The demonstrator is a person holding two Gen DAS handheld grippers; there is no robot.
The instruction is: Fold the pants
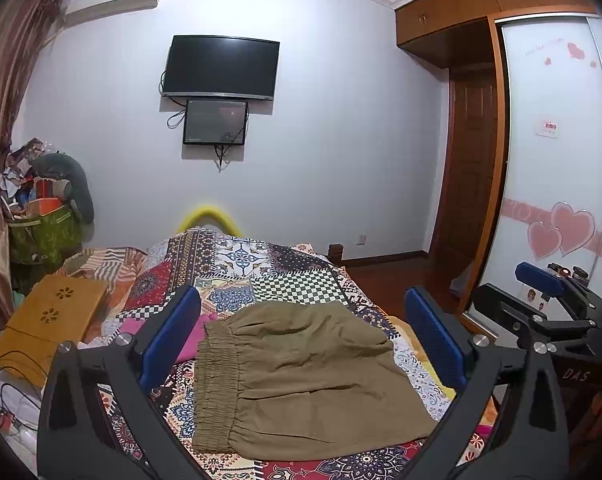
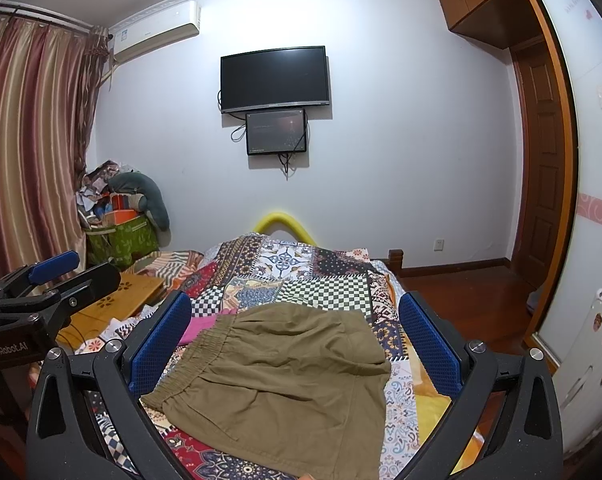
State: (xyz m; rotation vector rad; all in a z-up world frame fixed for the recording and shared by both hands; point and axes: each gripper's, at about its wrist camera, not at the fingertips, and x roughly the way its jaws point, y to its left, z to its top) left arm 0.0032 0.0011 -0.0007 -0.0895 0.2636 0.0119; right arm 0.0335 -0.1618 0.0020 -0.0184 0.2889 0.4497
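The olive-brown pants (image 1: 305,376) lie folded into a compact, roughly square bundle on the patchwork bedspread (image 1: 261,272), near the foot of the bed and toward its right side. Their gathered elastic waistband (image 1: 215,384) runs down the left edge; the cloth to its right is creased but mostly flat, and the right edge ends short of the bedspread's border.

The left gripper (image 1: 301,344) hovers above the bundle with its blue pads spread wide on either side of it, grasping nothing. The right gripper (image 2: 297,344) is likewise released, its pads wide apart and the pants framed between them without contact. Each gripper shows in the other's view, off to the side and well clear of the cloth.

Just beside the waistband on the left, a strip of pink cloth (image 1: 189,336) pokes out from under the pants. Farther left, a small wooden lap table (image 1: 53,312) sits on the bed, with cables near it. To the right of the pants the bedspread drops off to a wooden floor (image 2: 461,292), leaving open room there.

Beyond, striped curtains (image 2: 29,140) hang at the left, a heap of bags (image 2: 121,216) fills the corner, a dark television (image 2: 275,78) hangs on the white wall over a smaller screen, and a wardrobe with a heart-patterned sliding door (image 1: 557,152) stands at the right.
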